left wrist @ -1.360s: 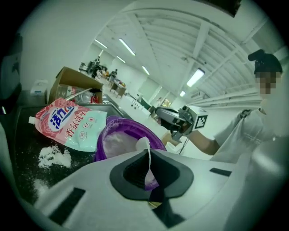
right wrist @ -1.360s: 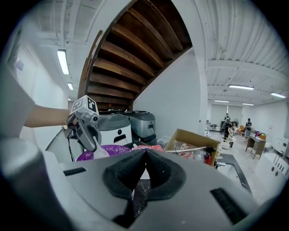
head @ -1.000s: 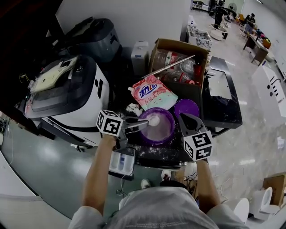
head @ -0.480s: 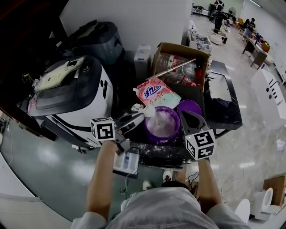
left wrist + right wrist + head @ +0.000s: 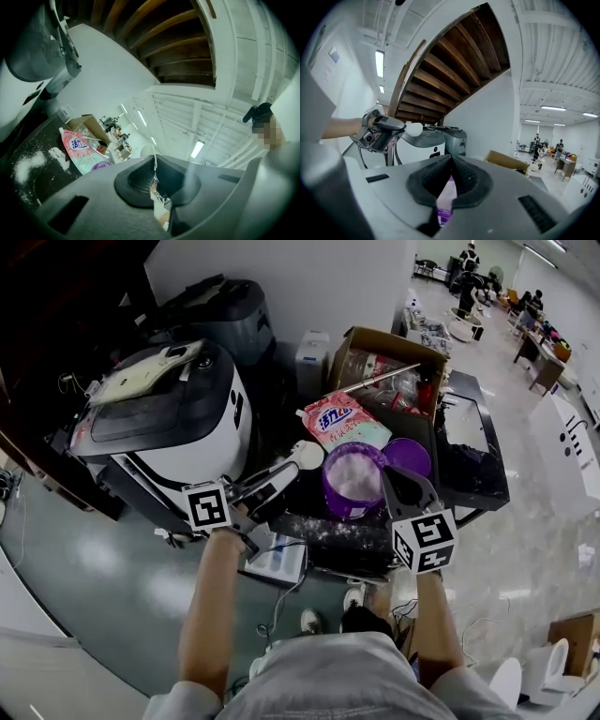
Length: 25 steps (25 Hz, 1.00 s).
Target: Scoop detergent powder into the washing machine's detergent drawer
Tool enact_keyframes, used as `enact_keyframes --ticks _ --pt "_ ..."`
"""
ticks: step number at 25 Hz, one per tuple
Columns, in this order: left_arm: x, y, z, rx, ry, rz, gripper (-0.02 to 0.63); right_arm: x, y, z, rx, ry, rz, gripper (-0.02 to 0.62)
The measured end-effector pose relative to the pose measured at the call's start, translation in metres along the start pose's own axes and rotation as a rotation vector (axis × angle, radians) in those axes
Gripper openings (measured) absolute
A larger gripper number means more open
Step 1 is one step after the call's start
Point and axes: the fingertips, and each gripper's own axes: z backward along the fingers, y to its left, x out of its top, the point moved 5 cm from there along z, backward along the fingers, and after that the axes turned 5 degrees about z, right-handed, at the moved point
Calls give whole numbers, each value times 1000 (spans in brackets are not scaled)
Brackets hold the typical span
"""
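Change: the left gripper [image 5: 277,482] has carried the scoop [image 5: 305,455] out of the purple tub [image 5: 341,505]; a second ago its head was inside, now it is just left of the rim
Head view, scoop: heaped with white powder, above the dark tabletop [image 5: 323,532], between the tub and the white washing machine [image 5: 164,442]
Head view, right gripper [image 5: 392,480]: at the tub's right rim
Head view, surroundings: pink detergent bag [image 5: 343,423] behind the tub, cardboard box [image 5: 389,352] further back
Left gripper view: jaws pressed together on the scoop's thin handle [image 5: 154,169], seen edge-on; bag and spilled powder [image 5: 29,164] lie at lower left
Right gripper view: jaws pinched on the tub's purple wall [image 5: 446,199]; the left gripper and the loaded scoop [image 5: 413,129] are raised in front of the washing machine
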Motion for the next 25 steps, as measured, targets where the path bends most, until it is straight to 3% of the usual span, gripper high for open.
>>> enact_keyframes --ticks 9,17,25 --pt "-10 -39 53 56 -97 -24 15 11 36 31 54 -32 8 6" --pt "-46 -72 96 167 -182 -39 15 17 57 67 131 -67 22 6" --pt "-92 -107 128 200 -269 -12 15 15 80 118 188 -66 32 6"
